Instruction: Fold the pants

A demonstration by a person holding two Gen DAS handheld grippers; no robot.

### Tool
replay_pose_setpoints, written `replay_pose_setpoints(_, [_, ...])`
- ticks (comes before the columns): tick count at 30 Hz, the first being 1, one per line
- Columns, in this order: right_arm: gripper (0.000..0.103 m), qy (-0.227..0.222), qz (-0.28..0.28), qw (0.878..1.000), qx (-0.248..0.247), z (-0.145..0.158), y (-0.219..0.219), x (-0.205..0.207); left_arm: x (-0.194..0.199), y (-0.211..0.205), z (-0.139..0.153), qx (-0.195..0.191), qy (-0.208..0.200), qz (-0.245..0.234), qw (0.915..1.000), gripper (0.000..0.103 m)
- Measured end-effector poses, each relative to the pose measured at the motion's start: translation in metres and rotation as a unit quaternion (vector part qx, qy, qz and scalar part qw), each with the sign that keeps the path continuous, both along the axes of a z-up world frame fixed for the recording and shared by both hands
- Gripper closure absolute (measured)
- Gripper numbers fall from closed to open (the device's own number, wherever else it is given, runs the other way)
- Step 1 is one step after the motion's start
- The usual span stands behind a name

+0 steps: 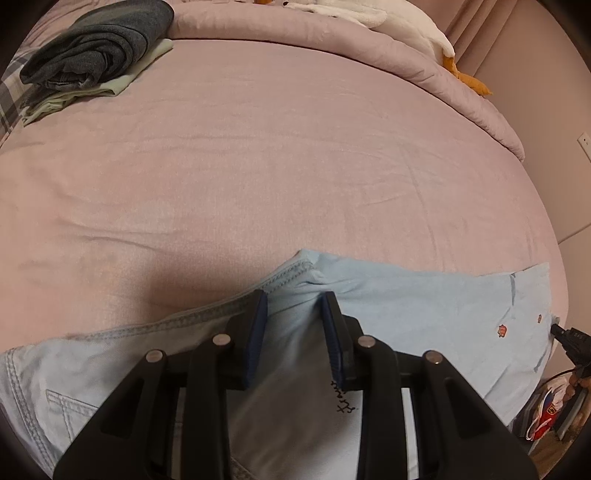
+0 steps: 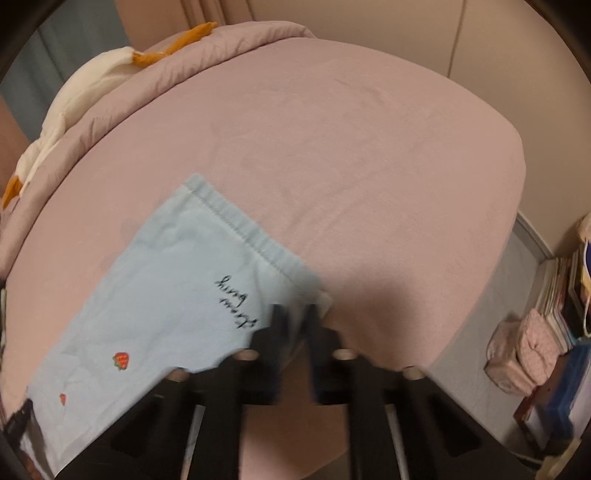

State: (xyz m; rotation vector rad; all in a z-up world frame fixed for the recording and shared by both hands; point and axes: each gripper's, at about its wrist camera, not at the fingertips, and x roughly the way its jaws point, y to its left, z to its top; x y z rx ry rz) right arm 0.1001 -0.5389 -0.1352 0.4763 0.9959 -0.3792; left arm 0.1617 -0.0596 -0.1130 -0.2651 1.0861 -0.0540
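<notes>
Light blue pants (image 1: pixel 406 306) with strawberry prints and black script lie on the pink bed sheet (image 1: pixel 258 166). In the left wrist view, my left gripper (image 1: pixel 295 306) is over the waistband near the crotch seam, its jaws apart with cloth between them. In the right wrist view, the pants (image 2: pixel 166 295) lie with a leg hem (image 2: pixel 240 229) toward the middle of the bed. My right gripper (image 2: pixel 295 314) is at the corner of that hem, its jaws close together on the cloth; the view is blurred by motion.
A stack of folded clothes (image 1: pixel 96 55), dark grey on top, sits at the bed's far left. A rolled pink duvet (image 1: pixel 369 48) and a white plush toy (image 1: pixel 406 22) lie along the far edge. Books and a pink box (image 2: pixel 524 354) stand on the floor right of the bed.
</notes>
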Motion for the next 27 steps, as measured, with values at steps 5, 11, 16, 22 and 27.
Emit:
replay_pose_setpoints(5, [0.096,-0.015,-0.003,1.0,-0.004,0.009,-0.001,-0.015,-0.013,-0.001,0.014,-0.012,0.002,-0.003,0.9999,0.089])
replay_pose_setpoints(11, [0.093,-0.014,-0.021,1.0,0.007,0.002,-0.011,-0.02,-0.057,-0.021,0.029,-0.07,0.002,-0.064,0.9955,0.088])
replay_pose_setpoints(16, [0.071,-0.005,-0.023,0.999,0.023,-0.009,-0.011,-0.017,-0.077,-0.04,0.01,-0.076,0.038,-0.098,0.9916,0.088])
replay_pose_setpoints(22, [0.078,-0.013,-0.014,1.0,-0.016,-0.001,-0.001,-0.016,-0.075,-0.041,-0.002,-0.067,0.047,-0.096,0.992,0.091])
replay_pose_setpoints(27, [0.095,-0.048,-0.03,0.998,-0.035,0.016,-0.002,-0.023,-0.078,-0.05,-0.002,-0.053,0.041,-0.103,0.9925,0.091])
